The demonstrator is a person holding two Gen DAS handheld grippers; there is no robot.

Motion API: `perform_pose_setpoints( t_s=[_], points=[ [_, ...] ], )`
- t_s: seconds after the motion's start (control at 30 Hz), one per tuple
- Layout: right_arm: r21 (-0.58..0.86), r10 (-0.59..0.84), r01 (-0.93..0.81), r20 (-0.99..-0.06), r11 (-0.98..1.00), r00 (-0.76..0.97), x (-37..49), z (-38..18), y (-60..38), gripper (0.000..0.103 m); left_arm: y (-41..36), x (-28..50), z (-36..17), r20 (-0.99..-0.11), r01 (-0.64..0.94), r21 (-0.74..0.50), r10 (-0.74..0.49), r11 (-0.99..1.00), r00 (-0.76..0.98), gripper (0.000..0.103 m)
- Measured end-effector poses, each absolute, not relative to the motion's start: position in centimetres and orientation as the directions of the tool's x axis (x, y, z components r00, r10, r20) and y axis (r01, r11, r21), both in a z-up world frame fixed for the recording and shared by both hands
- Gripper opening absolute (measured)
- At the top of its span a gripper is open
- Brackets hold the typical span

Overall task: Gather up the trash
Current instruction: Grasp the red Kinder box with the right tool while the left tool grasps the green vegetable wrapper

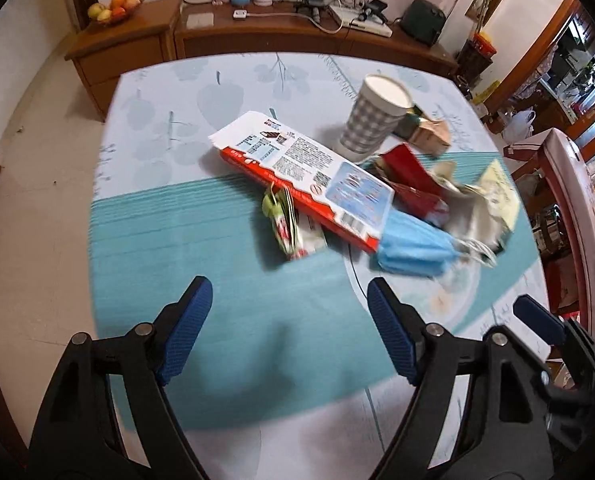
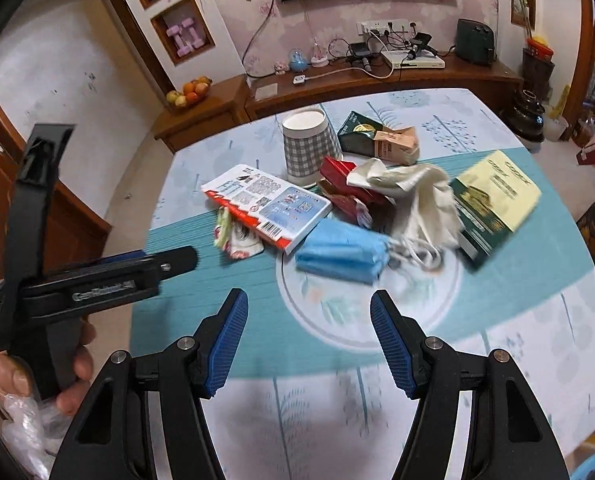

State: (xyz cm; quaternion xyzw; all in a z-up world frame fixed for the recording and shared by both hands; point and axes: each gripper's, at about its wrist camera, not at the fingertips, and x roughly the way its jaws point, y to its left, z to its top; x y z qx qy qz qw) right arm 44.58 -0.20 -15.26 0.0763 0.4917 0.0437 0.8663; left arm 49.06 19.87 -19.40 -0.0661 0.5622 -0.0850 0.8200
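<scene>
A heap of trash lies mid-table: a flat red-and-white chocolate box (image 1: 305, 176) (image 2: 267, 204), a crumpled small wrapper (image 1: 287, 224) (image 2: 235, 236), a blue face mask (image 1: 411, 246) (image 2: 341, 252), a checked paper cup (image 1: 371, 118) (image 2: 308, 146), red packaging (image 1: 411, 180) (image 2: 343, 182), crumpled white tissue (image 2: 417, 196), a yellow-green box (image 2: 495, 200) and small cartons (image 2: 381, 140). My left gripper (image 1: 289, 312) is open and empty, short of the wrapper. My right gripper (image 2: 309, 320) is open and empty, just short of the mask.
The table (image 2: 337, 400) has a teal and white leaf-print cloth. My right gripper also shows at the left wrist view's right edge (image 1: 537, 316). A wooden sideboard (image 2: 377, 80) with a fruit bowl (image 2: 189, 94) stands behind. A clear plastic bag (image 2: 25, 432) hangs under the left hand.
</scene>
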Motion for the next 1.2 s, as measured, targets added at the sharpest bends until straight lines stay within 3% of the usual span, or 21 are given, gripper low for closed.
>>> perform_pose_setpoints(
  t_s=[0.3, 0.37, 0.5, 0.73, 1.1, 1.2],
  points=[
    [0.104, 0.114, -0.049, -0.869, 0.993, 0.481, 49.0, -18.5, 2.1, 0.065, 19.9, 53.9, -25.2, -0.934, 0.011, -0.241, -0.235, 0.97, 0.269, 0.041],
    [0.077, 0.104, -0.077, -0.871, 0.994, 0.48, 49.7, -19.0, 2.9, 0.065, 20.3, 54.5, -26.2, -0.933, -0.001, -0.269, -0.26, 0.963, 0.248, 0.027],
    [-0.006, 0.066, -0.142, -0.866, 0.99, 0.496, 50.7, -20.2, 4.9, 0.065, 20.9, 55.1, -27.3, -0.925, -0.021, -0.312, -0.299, 0.95, 0.235, 0.01],
    [-0.182, -0.035, -0.219, -0.838, 0.959, 0.544, 52.3, -23.0, 8.0, 0.065, 21.6, 55.5, -26.9, -0.915, -0.004, -0.317, -0.305, 0.948, 0.264, 0.007],
    [-0.234, -0.062, -0.256, -0.84, 0.938, 0.539, 55.4, -26.1, 10.8, 0.065, 23.4, 55.9, -26.2, -0.902, 0.012, -0.35, -0.34, 0.937, 0.265, 0.006],
    [-0.247, -0.071, -0.261, -0.838, 0.933, 0.541, 56.2, -26.7, 11.2, 0.056, 23.8, 55.9, -26.3, -0.9, 0.013, -0.355, -0.346, 0.935, 0.264, 0.006]
  ],
)
